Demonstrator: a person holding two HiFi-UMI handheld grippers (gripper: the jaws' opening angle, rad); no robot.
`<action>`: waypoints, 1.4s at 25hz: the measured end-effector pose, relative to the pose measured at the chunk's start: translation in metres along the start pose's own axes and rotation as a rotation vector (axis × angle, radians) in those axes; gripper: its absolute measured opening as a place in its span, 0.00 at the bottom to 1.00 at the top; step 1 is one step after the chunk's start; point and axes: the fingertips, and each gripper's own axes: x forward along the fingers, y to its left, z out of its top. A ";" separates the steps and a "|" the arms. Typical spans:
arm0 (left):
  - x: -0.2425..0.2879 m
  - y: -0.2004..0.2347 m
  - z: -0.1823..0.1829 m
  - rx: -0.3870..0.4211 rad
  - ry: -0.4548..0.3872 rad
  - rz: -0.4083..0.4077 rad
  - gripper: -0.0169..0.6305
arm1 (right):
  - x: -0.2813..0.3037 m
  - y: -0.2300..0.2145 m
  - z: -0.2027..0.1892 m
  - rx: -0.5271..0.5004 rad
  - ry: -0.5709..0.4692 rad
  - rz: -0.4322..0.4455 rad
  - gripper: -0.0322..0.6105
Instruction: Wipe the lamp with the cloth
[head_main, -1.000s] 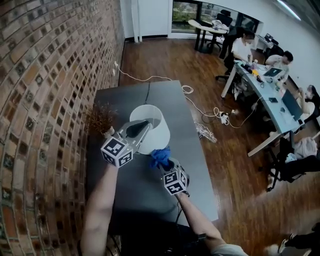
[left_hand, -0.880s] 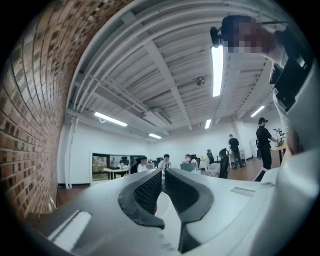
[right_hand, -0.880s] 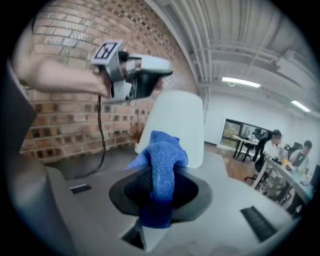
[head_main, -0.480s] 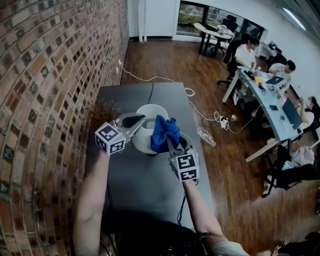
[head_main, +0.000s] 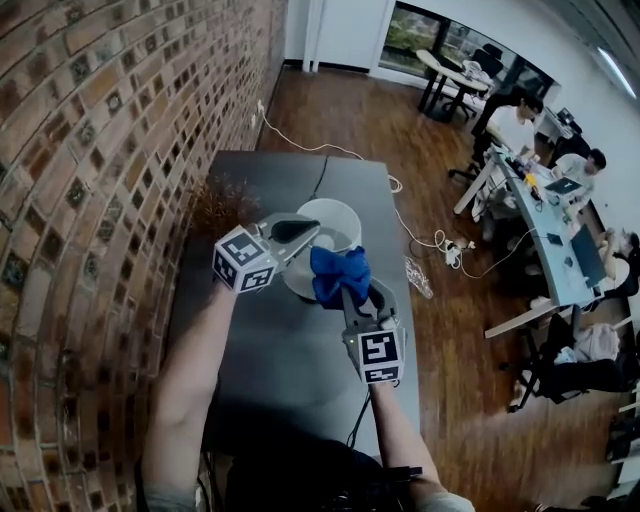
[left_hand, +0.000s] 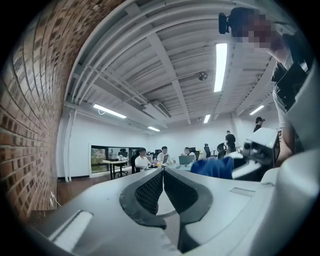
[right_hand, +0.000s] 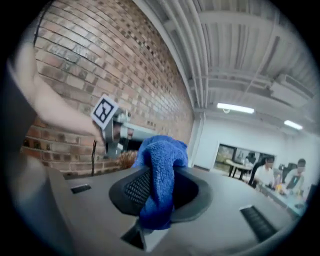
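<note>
A lamp with a white round shade (head_main: 335, 225) stands on the dark table (head_main: 290, 370) near the brick wall. My left gripper (head_main: 305, 230) is shut and points level, its tips over the shade's near left rim; whether they pinch the rim I cannot tell. In the left gripper view the pads (left_hand: 150, 187) meet at the left gripper (left_hand: 162, 182) tips. A blue cloth (head_main: 338, 272) is bunched in my right gripper (head_main: 350, 295), just in front of the shade. The right gripper view shows the blue cloth (right_hand: 160, 175) draped between the jaws of the right gripper (right_hand: 157, 187).
A dried plant (head_main: 215, 205) stands left of the lamp, against the brick wall (head_main: 90, 200). A dark cable (head_main: 318, 180) runs off the table's far edge. White cables (head_main: 420, 235) lie on the wood floor. People sit at desks (head_main: 545, 210) at the right.
My right gripper has risen with the blue cloth from beside the shade's lower edge to the height of its rim. The left gripper has stayed at the shade.
</note>
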 end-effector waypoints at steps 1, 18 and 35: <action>0.000 0.000 0.000 -0.005 0.000 -0.001 0.03 | 0.001 -0.001 0.028 -0.039 -0.056 -0.017 0.20; 0.003 -0.004 -0.003 -0.022 0.011 -0.018 0.03 | 0.015 0.112 -0.116 -0.251 0.254 0.155 0.20; 0.000 -0.007 -0.008 0.008 0.101 -0.068 0.03 | 0.042 0.147 -0.207 -0.140 0.509 0.223 0.20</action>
